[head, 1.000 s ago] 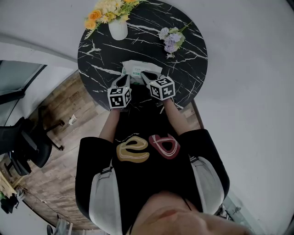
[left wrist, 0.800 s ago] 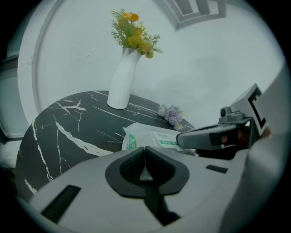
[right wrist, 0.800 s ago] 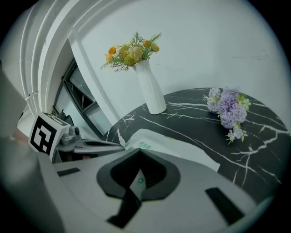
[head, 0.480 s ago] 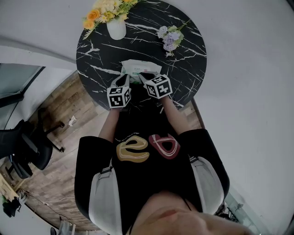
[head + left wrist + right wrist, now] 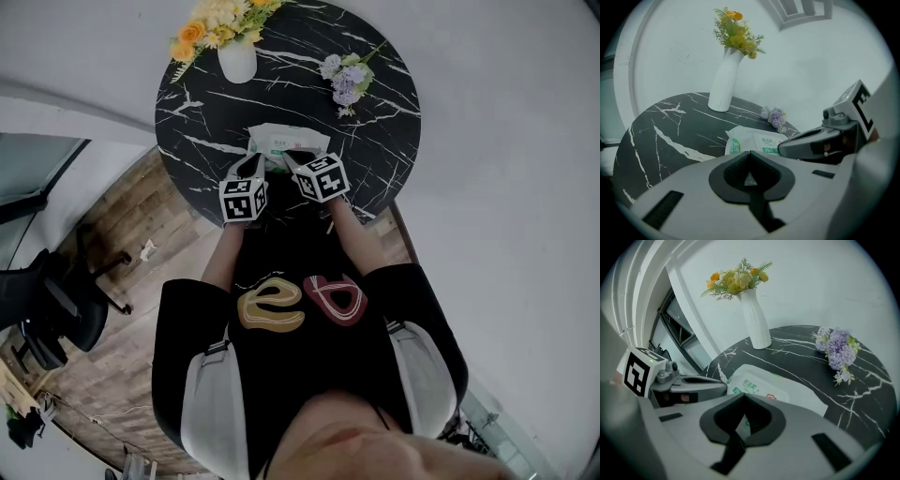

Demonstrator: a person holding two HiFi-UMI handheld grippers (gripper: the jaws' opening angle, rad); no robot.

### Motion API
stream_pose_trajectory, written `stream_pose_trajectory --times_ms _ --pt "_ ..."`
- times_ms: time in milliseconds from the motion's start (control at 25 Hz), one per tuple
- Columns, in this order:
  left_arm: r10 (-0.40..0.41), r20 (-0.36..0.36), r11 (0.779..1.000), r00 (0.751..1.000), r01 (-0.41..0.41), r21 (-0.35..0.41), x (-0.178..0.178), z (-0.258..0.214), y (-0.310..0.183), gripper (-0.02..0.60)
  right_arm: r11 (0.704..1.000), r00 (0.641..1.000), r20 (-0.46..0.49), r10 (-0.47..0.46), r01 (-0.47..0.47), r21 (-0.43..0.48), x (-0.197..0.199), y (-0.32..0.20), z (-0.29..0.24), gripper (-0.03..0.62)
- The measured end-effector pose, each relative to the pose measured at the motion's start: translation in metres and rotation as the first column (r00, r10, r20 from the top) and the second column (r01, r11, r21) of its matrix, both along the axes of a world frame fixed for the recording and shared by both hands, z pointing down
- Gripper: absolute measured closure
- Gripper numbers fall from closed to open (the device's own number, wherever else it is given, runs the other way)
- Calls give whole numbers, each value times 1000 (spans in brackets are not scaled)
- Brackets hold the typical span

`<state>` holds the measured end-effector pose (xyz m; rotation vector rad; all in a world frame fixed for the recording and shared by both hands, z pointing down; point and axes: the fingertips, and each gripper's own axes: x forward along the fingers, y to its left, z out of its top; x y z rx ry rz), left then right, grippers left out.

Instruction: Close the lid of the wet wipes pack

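Over the last second the right gripper point(image 5: 292, 155) had crept a little up and to the left, closer to the wet wipes pack point(image 5: 286, 141), while the left gripper point(image 5: 253, 161) had hardly shifted. In the head view both sat side by side at the near edge of the pack, the left one at its near-left corner and the right one at the near edge towards the middle. I could not tell from there whether either tip touched the pack.

In the left gripper view its jaws were pressed together at the tips with nothing between them; the pack showed just beyond, with the other gripper's jaws reaching in from the right. In the right gripper view its jaws were likewise brought together and empty, with the pack lying directly ahead and partly under them.

The pack lay flat on the round black marbled worktop point(image 5: 375, 122), on the half nearer me, its white top with green print facing up. The lid panel on top looked flat against the pack, though I could not say whether it was fully sealed.

At the far rim stood a white vase point(image 5: 237, 58) with yellow and orange flowers, upright. A purple flower sprig point(image 5: 347, 80) lay on the worktop to the right of it, well apart from the pack.
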<state>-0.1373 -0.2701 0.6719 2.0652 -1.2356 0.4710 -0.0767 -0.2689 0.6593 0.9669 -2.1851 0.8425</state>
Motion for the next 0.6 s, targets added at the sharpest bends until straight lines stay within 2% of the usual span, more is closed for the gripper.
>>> stream_pose_trajectory --times_ms 600 --pt "34 -12 999 999 -34 1 0 0 0 563 1000 1000 -29 12 -12 5 0 -1 2 583"
